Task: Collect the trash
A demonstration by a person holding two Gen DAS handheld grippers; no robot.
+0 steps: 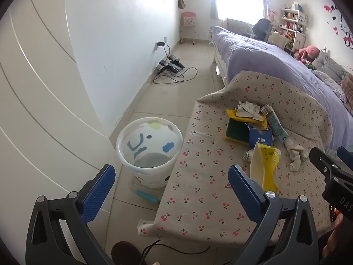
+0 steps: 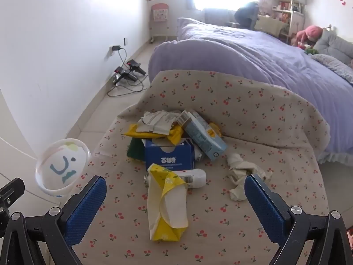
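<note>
Both tools tilt down with fingers spread wide and nothing between them: the left gripper hangs over the gap between the bin and the cherry-print cloth, and the right gripper frames the yellow wrapper at its 12 o'clock. The white trash bin stands on the floor at 9 o'clock of the cloth, with no trash visible inside. The trash pile lies on the cloth: blue box, pale carton, crumpled paper
</note>
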